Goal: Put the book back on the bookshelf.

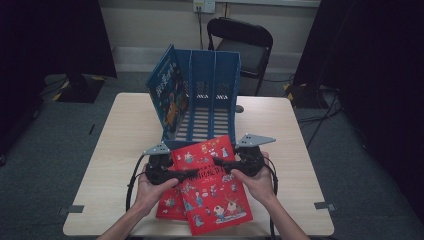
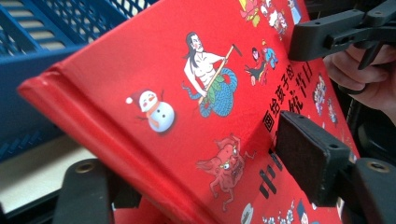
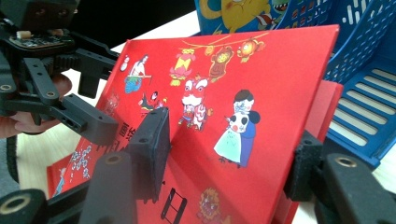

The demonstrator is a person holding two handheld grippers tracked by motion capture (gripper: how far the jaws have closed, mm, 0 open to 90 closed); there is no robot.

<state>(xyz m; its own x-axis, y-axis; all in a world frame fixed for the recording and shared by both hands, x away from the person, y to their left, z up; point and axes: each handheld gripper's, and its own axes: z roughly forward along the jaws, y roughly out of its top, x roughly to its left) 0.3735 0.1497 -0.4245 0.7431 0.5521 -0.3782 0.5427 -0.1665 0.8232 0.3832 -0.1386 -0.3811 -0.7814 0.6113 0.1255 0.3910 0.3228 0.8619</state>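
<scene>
A red picture book (image 1: 212, 180) is held between the two hand-held grippers, tilted above the tabletop (image 1: 120, 135), directly in front of a blue file rack (image 1: 210, 95). The left hand-held gripper (image 1: 187, 173) straddles the book's spine edge: in the left gripper view one pad (image 2: 308, 156) lies on the cover and the other jaw sits under the spine, though it is not clear that the pads press. The right hand-held gripper (image 1: 220, 162) straddles the opposite edge; in the right gripper view one pad (image 3: 152, 149) stands on the cover and the other at the book's edge, apparently clamping it.

Writing: black Chinese characters run down the cover, sharpest in the left gripper view, beside a snowman and a figure with a fish tail. The high view alone shows white lettering low on the rack's back wall, too small to read, and a second red book (image 1: 170, 202) lying flat below the left hand-held gripper. A blue book (image 1: 167, 92) stands in the rack's left slot; the right gripper view shows its yellow cartoon figure.
</scene>
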